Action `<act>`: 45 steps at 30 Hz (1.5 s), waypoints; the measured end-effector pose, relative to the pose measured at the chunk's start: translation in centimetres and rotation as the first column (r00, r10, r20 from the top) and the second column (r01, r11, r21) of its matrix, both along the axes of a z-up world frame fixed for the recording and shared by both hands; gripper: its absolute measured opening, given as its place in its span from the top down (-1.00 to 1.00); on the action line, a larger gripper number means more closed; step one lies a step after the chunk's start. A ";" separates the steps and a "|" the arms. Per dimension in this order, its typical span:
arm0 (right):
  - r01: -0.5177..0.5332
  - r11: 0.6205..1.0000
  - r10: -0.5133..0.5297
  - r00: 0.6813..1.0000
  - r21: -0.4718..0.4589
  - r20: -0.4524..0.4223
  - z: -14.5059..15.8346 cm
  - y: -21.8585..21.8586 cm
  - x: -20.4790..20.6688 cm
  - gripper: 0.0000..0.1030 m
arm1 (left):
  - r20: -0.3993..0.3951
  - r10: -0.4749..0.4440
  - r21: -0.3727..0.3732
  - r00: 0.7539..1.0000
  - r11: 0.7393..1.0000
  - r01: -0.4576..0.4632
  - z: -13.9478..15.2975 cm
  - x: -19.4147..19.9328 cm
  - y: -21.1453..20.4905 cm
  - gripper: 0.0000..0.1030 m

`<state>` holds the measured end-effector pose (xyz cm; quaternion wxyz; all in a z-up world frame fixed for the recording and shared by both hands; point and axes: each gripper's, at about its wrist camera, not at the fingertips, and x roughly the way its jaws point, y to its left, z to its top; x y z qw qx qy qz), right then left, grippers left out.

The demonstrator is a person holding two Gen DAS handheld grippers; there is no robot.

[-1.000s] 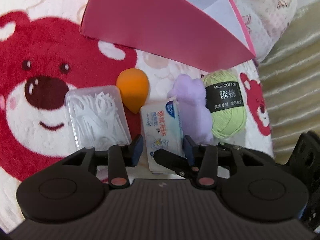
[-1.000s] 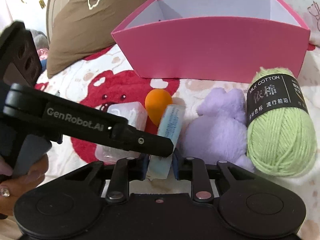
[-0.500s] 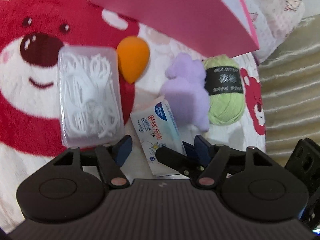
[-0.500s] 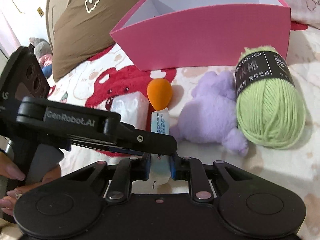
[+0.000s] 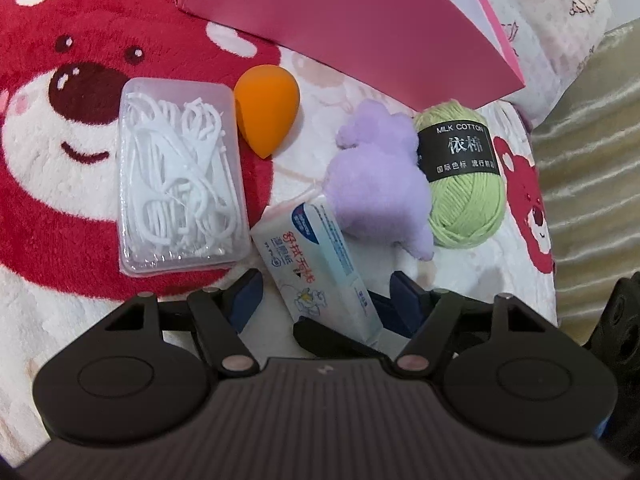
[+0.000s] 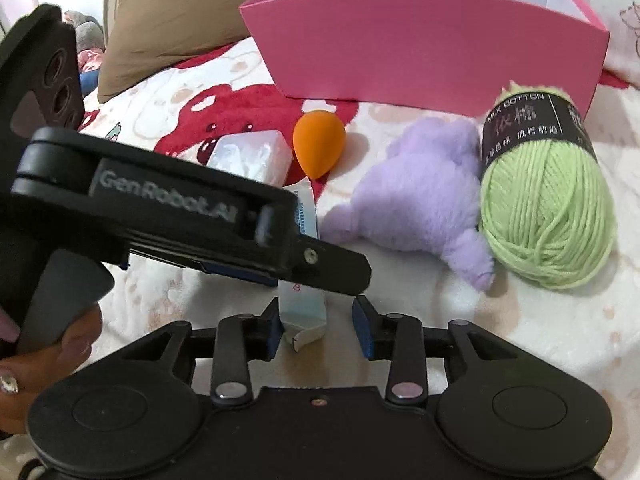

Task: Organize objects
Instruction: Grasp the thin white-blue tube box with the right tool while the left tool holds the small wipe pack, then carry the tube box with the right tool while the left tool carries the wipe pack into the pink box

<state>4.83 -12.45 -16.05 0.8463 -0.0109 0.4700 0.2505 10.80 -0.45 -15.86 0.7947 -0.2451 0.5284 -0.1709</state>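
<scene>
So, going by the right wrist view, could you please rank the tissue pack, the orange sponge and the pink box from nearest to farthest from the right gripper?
1. Tissue pack: between the opening jaws of the right gripper.
2. Orange sponge: beyond the pack, mid-blanket.
3. Pink box: farthest, at the back.

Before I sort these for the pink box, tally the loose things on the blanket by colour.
Orange: 1, makeup sponge
Purple: 1, plush toy
Green: 1, yarn ball
Clear: 1, floss pick case
White and blue: 1, tissue pack
Total: 5
</scene>
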 end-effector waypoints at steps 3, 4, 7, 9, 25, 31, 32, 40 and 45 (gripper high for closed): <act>0.004 0.998 -0.004 1.000 0.056 -0.013 0.2 -0.5 -0.2 0.55 | 0.009 0.000 0.009 1.000 1.000 0.000 0.0 -0.2 0.0 -0.04; 0.007 0.997 -0.005 1.000 0.082 -0.018 0.4 -0.7 -0.2 0.55 | 0.006 0.003 0.001 1.000 1.000 -0.003 0.0 -0.2 0.1 -0.03; 0.029 0.993 -0.026 0.999 0.112 -0.034 0.4 -0.8 -0.2 0.56 | 0.010 0.002 0.008 1.000 1.000 -0.002 0.0 -0.2 0.1 -0.01; 0.050 0.989 -0.042 0.998 0.140 -0.056 0.3 -1.0 -0.1 0.56 | 0.011 0.009 0.008 1.000 1.000 -0.009 0.0 -0.4 0.2 0.00; 0.114 0.931 -0.070 0.988 0.348 -0.135 1.3 -2.0 -0.8 0.55 | -0.005 0.027 -0.006 1.000 1.000 -0.027 2.8 -1.3 1.4 0.12; 0.099 0.890 -0.055 0.992 0.444 -0.112 3.9 -3.3 -0.9 0.55 | 0.032 0.035 -0.087 0.999 0.996 -0.032 6.3 -1.7 2.3 0.16; 0.099 0.884 -0.054 0.992 0.457 -0.110 4.4 -3.5 -0.8 0.55 | 0.044 0.033 -0.078 0.999 0.996 -0.029 7.0 -1.8 2.1 0.16; 0.114 0.854 -0.063 0.991 0.508 -0.117 8.0 -3.7 0.1 0.55 | 0.081 0.015 -0.023 0.997 1.000 -0.013 12.1 -0.7 1.7 0.16; 0.100 0.862 -0.050 0.992 0.497 -0.114 10.7 -3.7 1.3 0.55 | 0.073 -0.009 -0.015 0.997 1.000 0.010 14.8 0.7 1.3 0.16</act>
